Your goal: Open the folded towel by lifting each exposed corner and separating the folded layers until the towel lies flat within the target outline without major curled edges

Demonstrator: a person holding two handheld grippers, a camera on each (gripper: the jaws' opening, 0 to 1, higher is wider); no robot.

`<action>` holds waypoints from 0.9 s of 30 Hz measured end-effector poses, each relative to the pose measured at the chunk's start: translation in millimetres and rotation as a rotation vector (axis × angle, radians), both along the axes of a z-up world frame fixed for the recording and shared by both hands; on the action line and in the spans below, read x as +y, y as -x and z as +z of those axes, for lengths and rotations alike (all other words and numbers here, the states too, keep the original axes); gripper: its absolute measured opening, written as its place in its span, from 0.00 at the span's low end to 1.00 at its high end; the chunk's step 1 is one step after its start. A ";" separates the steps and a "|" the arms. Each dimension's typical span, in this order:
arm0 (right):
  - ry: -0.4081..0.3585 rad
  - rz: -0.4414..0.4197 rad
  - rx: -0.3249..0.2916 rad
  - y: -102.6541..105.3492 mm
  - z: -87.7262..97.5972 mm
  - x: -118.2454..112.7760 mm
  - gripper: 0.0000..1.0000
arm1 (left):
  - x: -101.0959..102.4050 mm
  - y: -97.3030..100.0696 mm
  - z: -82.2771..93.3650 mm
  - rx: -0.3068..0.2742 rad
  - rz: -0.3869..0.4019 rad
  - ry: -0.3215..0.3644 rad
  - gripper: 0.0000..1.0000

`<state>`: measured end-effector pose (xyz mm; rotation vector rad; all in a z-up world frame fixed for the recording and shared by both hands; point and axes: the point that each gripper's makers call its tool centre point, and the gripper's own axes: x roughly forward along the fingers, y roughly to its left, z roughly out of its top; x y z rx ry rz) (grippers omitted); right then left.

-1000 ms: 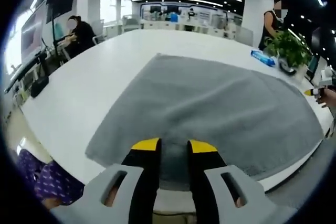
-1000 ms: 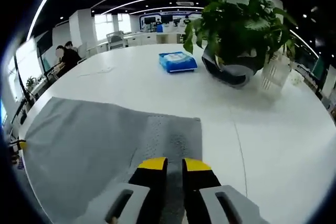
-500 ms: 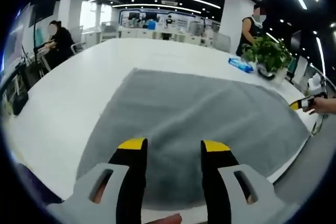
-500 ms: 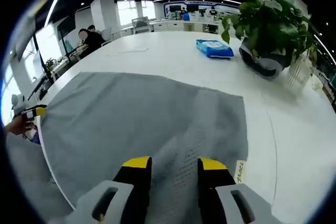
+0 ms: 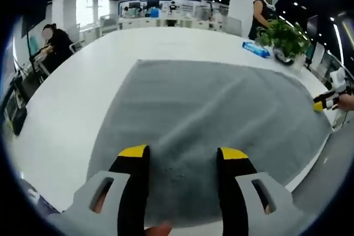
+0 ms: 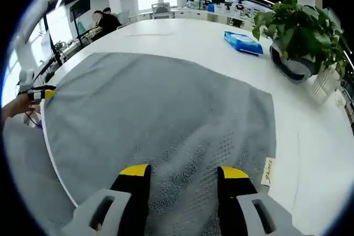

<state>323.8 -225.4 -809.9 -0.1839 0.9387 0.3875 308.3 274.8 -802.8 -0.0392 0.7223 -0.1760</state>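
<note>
Towel: the grey towel (image 5: 210,114) lies spread open and flat on the white desk (image 5: 72,98), its near edge close to the desk's near rim; in the right gripper view the same towel (image 6: 160,114) shows a small white label (image 6: 267,171) at its near right corner.
My left gripper (image 5: 182,156): jaws spread wide, yellow-tipped, poised over the towel's near edge with nothing between them but towel surface; I hold nothing.
My right gripper (image 6: 185,172): jaws likewise wide apart over the towel's near edge, just left of the label; nothing gripped.
Other gripper seen: in the left gripper view my right gripper (image 5: 326,102) sits at the towel's right edge; in the right gripper view my left gripper (image 6: 34,93) sits at the towel's left edge, with my hand (image 6: 14,108) behind it.
Beyond the towel: a blue packet (image 6: 243,43) lies on the desk past the towel's far right corner, well apart from it.
Beside the packet: a potted plant (image 6: 301,26) in a dark pot, right of the packet.
Farther out: a person (image 5: 55,42) seated at the desk's far left side; another person (image 5: 264,12) standing behind the plant.
</note>
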 end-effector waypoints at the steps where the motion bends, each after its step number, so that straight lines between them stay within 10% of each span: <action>1: 0.003 -0.001 0.005 -0.1 0.0 0.3 0.48 | 0.9 -4.3 3.6 -0.038 -0.017 -0.027 0.48; 27: 0.022 0.033 0.044 -29.9 -1.0 -2.8 0.56 | -0.6 -19.8 -2.3 0.048 0.046 -0.077 0.51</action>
